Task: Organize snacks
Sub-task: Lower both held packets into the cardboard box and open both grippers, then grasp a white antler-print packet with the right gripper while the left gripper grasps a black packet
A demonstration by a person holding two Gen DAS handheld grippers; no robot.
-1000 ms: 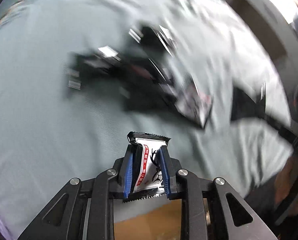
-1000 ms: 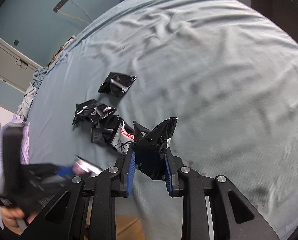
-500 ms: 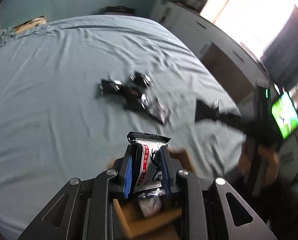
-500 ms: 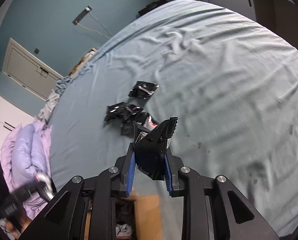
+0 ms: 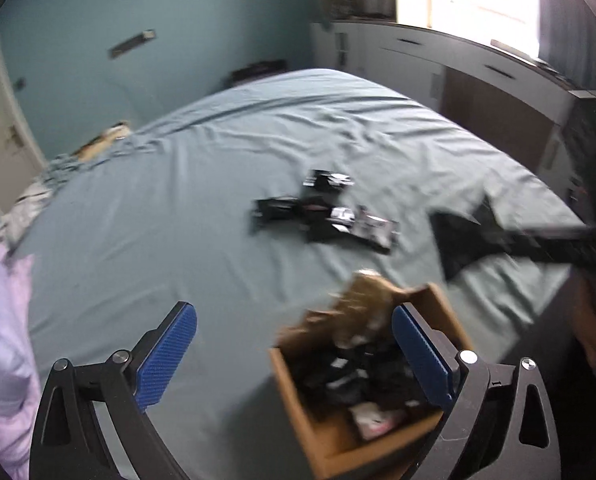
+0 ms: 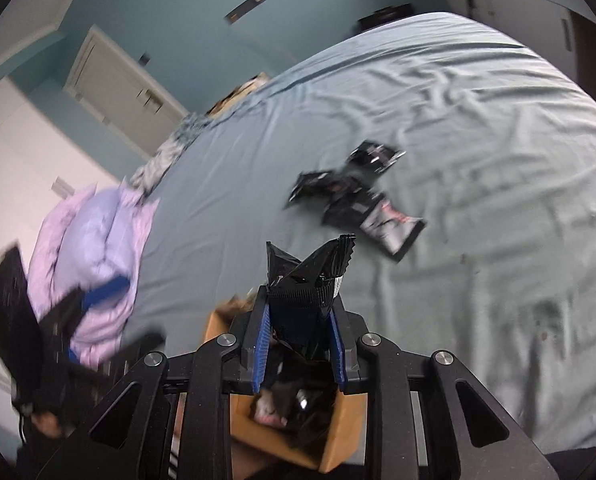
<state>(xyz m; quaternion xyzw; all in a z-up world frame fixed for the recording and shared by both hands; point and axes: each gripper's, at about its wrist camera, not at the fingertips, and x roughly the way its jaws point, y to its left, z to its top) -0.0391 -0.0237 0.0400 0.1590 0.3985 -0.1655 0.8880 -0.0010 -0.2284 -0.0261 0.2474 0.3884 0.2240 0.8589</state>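
Right now my left gripper (image 5: 294, 356) has its jaws spread wide, and nothing is between the blue pads (image 5: 166, 358). It hangs over the near edge of the bed (image 5: 178, 200), just above a brown cardboard box (image 5: 326, 446). The box is full of dark snack packs, with one pale pack near the front. One flap of the box stands up at the back, but it looks blurry.

My right gripper (image 6: 298, 344) has its jaws squeezed tight on a black snack packet (image 6: 304, 284). The packet stands up between the pads, and its crimped top edge pokes up and opens like a little V. Under this gripper I can see the same box (image 6: 338, 454) with more packs inside.

Out on the blue sheet lies a small pile of loose packets (image 5: 330, 220). They are mostly black, and they touch and overlap each other. The one nearest the box has white and red on it (image 6: 392, 226). The pile is well apart from the box.

A soft purple blanket (image 6: 94, 248) is bunched up at the left side of the bed. In the right wrist view my left gripper shows as a dark blur in front of that blanket.
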